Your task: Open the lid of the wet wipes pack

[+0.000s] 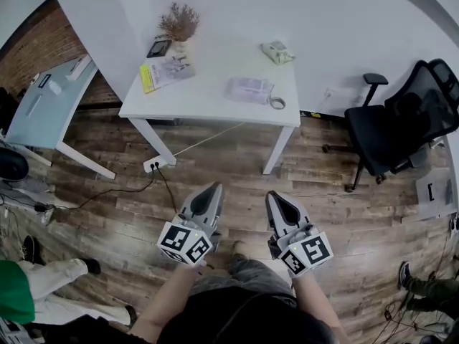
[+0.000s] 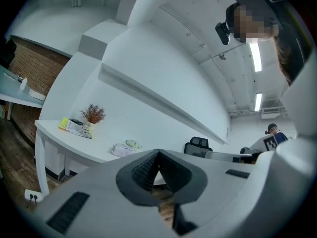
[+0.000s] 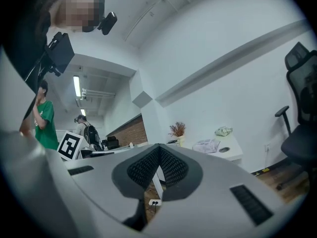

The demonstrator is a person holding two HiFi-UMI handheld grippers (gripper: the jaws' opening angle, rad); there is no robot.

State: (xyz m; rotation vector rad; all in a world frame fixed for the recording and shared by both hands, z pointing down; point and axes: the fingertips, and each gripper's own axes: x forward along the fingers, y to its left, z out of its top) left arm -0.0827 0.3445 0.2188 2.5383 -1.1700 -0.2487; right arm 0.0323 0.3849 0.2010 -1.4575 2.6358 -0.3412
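Left gripper [image 1: 212, 194] and right gripper [image 1: 277, 199] are both closed and empty, well back from the table [image 1: 208, 100] where the pack [image 1: 249, 89] lies near the front edge, so I'd step close first, then pin it with one and lift the lid with the other.

place: office | evidence: white desk [image 1: 215, 102], swivel chair [image 1: 401, 124], brick wall [image 1: 32, 52]

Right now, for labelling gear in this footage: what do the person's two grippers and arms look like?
The left gripper and right gripper are light grey shells tapering to a point, with dark ribbed pads inside. Each carries a white cube with black square markers. No sleeves on the forearms; the top is dark.
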